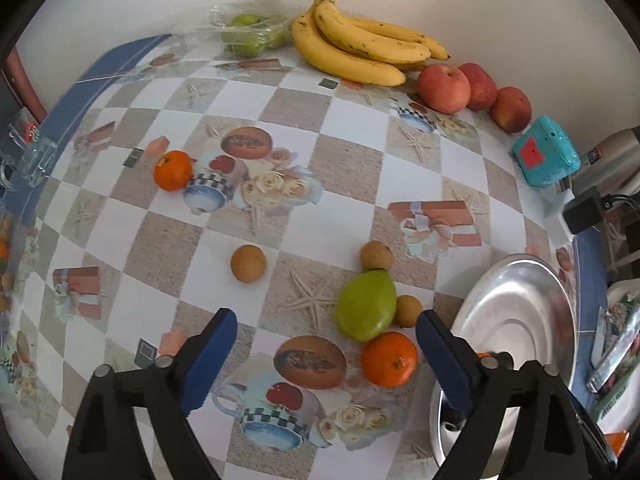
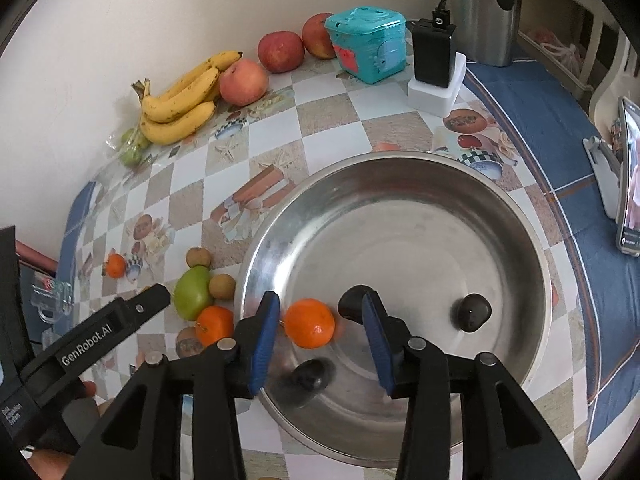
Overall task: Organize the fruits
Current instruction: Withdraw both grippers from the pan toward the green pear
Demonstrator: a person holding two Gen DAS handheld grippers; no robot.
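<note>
1. Right wrist view: the right gripper [image 2: 320, 336] hangs over the steel bowl [image 2: 532, 280], its fingers [image 2: 264, 340] parted, and an orange [image 2: 309, 323] lies between them on the bowl's floor. The pads do not press on it, so I judge it released, not held.
2. Two dark fruits [image 2: 471, 312] also sit in the bowl, one behind the right finger; a blurred dark shape near the front rim may be a third, but I cannot tell.
3. Left wrist view: the left gripper [image 1: 326, 354] stands wide open and empty above the bench [image 1: 352, 124], near a cluster just beside the bowl: a green pear-like fruit [image 1: 366, 306], a second orange [image 1: 390, 359] and small brown fruits [image 1: 408, 311] touching it.
4. Another orange [image 1: 173, 171] and a brown fruit [image 1: 248, 263] lie well apart to the left; bananas [image 1: 360, 46] and apples [image 1: 444, 88] rest by the wall.
5. Risks, as I judge them:
   - The freed orange may roll on the sloping, slick bowl floor and knock the dark fruits.
   - Closing on the packed cluster could pinch two fruits together or nudge a round brown one away across the bench.
   - The two grippers work close together at the bowl's rim and could collide.
</note>
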